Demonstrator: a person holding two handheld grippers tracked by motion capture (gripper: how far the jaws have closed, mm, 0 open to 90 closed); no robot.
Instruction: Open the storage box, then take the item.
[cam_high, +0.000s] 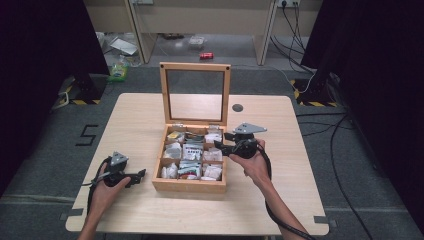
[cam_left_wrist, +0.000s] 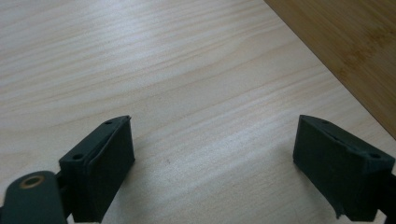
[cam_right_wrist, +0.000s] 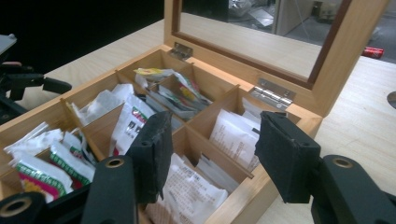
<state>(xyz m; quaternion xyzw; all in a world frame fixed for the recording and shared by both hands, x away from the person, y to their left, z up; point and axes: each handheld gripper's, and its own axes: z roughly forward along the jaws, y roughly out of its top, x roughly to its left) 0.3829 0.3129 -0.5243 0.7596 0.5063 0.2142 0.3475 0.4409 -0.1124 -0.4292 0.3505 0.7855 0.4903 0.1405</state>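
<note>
Right gripper, fingers released, hovers over the box at its 3 o'clock edge; sachets below. Left gripper rests released at 9 o'clock; next likely calls for descending onto one sachet.

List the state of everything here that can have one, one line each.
Wooden box: open, packets in its compartments.
Lid: raised upright on its hinges.
Left gripper: open, empty, over bare table beside the box.
Right gripper: open, empty, fingers above the box's right-hand compartments.

Open tongs hover over the wooden box; sachets, seemingly tea, below.
</note>
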